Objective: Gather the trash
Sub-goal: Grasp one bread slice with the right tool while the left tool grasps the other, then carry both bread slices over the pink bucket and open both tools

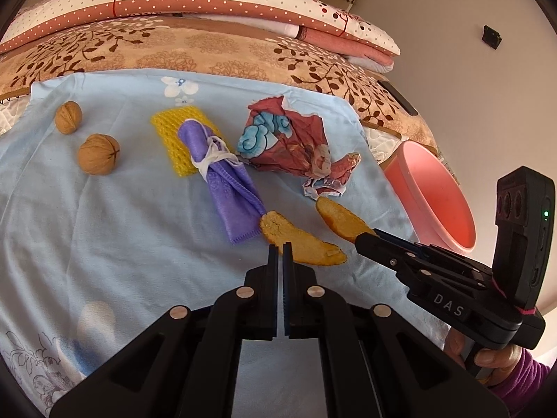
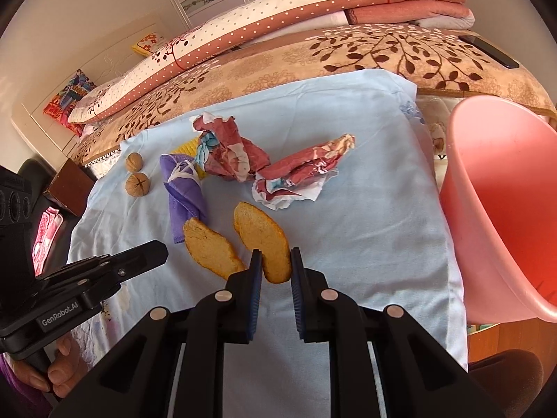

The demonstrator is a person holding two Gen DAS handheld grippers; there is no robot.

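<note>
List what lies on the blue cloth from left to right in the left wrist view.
Two walnuts → yellow mesh pad → purple face mask → crumpled red wrapper → right-hand orange peel, at the right gripper → pink bin off the cloth's right edge.

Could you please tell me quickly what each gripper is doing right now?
Left gripper: shut, holding nothing.
Right gripper: jaws around one orange peel; grip cannot be told.

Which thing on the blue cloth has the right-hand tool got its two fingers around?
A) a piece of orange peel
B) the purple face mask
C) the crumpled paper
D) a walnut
A. In the right wrist view the right tool has a finger on each side of the near end of the orange peel; the walnuts, purple mask and crumpled paper lie farther off, untouched.
</note>
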